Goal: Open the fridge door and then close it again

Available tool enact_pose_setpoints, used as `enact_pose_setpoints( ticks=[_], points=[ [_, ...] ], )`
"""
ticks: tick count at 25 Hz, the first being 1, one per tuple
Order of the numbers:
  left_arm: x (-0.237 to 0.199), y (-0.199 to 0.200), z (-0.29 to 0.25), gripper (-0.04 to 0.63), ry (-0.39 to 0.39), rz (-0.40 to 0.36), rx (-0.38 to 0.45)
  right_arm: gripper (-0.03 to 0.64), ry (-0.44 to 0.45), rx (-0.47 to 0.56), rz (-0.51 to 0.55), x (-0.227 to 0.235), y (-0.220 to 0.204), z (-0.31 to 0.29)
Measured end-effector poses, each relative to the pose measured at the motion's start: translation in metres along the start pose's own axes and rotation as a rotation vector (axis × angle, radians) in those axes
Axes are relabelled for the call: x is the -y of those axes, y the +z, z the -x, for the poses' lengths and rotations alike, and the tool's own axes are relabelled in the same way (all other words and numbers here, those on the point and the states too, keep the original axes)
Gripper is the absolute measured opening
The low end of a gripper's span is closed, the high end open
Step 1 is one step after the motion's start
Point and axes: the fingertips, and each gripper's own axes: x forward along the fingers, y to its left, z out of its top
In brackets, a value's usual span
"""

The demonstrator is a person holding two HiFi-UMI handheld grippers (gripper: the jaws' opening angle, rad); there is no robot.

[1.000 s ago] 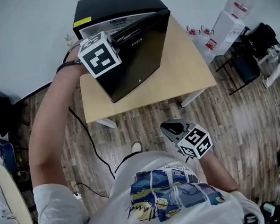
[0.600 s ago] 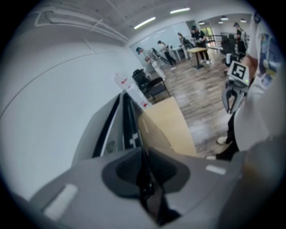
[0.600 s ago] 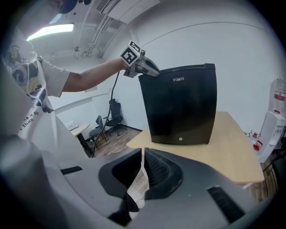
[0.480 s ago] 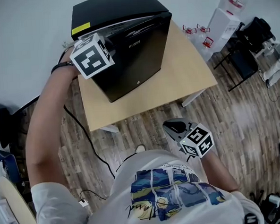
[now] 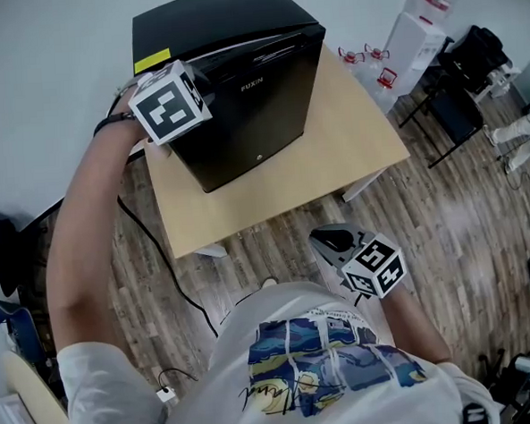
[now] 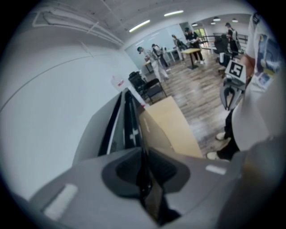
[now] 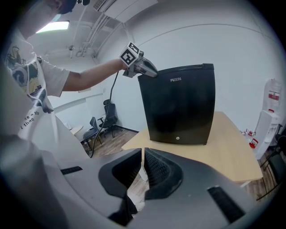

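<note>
the fridge (image 5: pixel 240 101) carries white lettering "fuxin" (image 5: pixel 252 85) near the top of its black door, a small round emblem (image 5: pixel 260 158) low on the door, and a yellow label (image 5: pixel 153 60) on its top whose print is too small to read. each gripper bears a cube with black-and-white square markers. red labels on the white water dispenser (image 5: pixel 411 41) cannot be read. neither can the script on the person's printed shirt (image 5: pixel 319 365).

the fridge stands on the left rear part of a light wooden surface (image 5: pixel 349 130), close to the white wall. a black cable (image 5: pixel 160 258) runs over the plank floor (image 5: pixel 445 231) on the left, and a black chair (image 5: pixel 460 105) stands near the dispenser. in the left gripper view, people stand far back in the room. the marker cube hides the door's upper left corner in the head view.

the fridge is upright, long axis vertical, with its door facing the person. a thin pale line shows between the door's top edge and the cabinet.

the left gripper (image 5: pixel 194 76) is at that upper door corner, jaws clenched on the door's edge. the right gripper (image 5: pixel 320 239) is held low by the person's body, well apart from the fridge and pointing at it, jaws pressed together with nothing between them.
</note>
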Motion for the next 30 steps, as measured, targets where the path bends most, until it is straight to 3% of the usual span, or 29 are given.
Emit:
enact_pose_setpoints(
  ticks=[10, 30],
  points=[
    [-0.016, -0.012, -0.006, 0.058, -0.017, -0.023, 0.003, 0.026, -0.050, 0.014, -0.025, 0.001, 0.005, -0.004],
    [-0.042, -0.025, -0.021, 0.058, -0.050, -0.068, -0.004, 0.026, -0.070, -0.002, -0.064, 0.003, 0.003, -0.017]
  ],
)
